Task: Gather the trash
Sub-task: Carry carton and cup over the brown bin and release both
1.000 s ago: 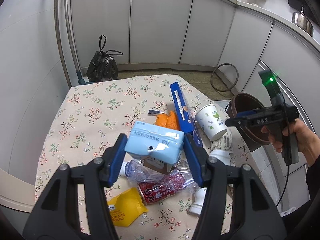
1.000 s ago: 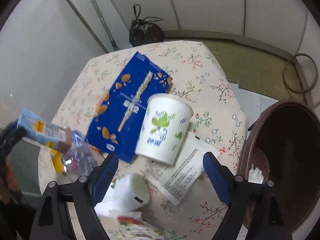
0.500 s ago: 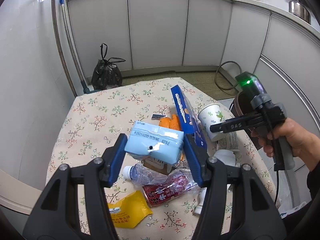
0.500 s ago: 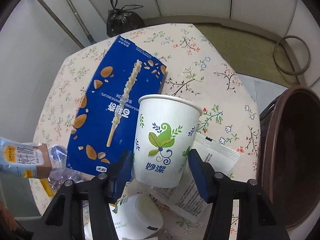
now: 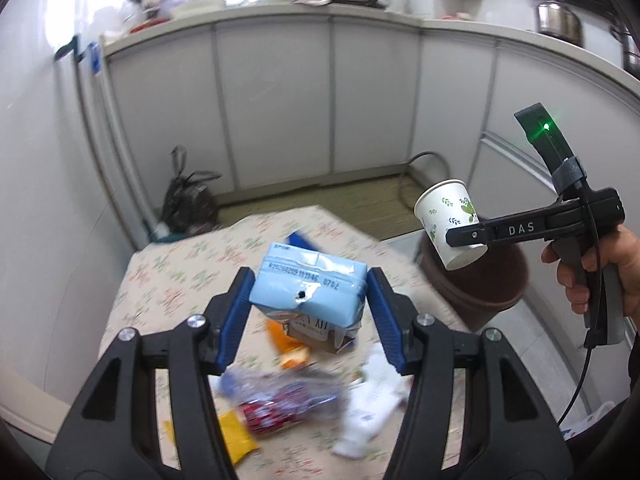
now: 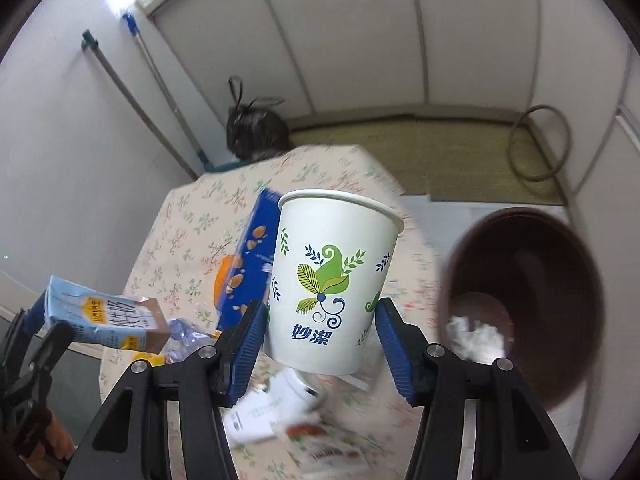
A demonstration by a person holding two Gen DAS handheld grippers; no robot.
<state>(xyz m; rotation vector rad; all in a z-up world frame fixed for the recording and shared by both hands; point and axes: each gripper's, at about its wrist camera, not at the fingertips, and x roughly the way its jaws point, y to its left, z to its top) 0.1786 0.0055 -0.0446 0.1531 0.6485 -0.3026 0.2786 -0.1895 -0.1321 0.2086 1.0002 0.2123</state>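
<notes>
My left gripper [image 5: 308, 316] is shut on a light blue milk carton [image 5: 308, 288] and holds it above the floral table [image 5: 176, 276]. The carton also shows in the right wrist view [image 6: 100, 316]. My right gripper [image 6: 322, 332] is shut on a white paper cup [image 6: 332, 280] with a green leaf print, lifted off the table. In the left wrist view the cup [image 5: 450, 224] hangs over the brown bin [image 5: 480, 284]. The bin [image 6: 524, 304] stands right of the table with some white trash inside.
On the table lie a blue snack box [image 6: 250, 260], a crushed clear bottle [image 5: 288, 392], a red can [image 5: 264, 420], a yellow packet [image 5: 236, 440], white wrappers [image 5: 372, 404] and orange peel [image 5: 284, 340]. A black trash bag [image 5: 188, 204] sits on the floor by the cabinets.
My right gripper closed on the paper cup and lifted it off the table toward the bin. My left gripper rose with the carton.
</notes>
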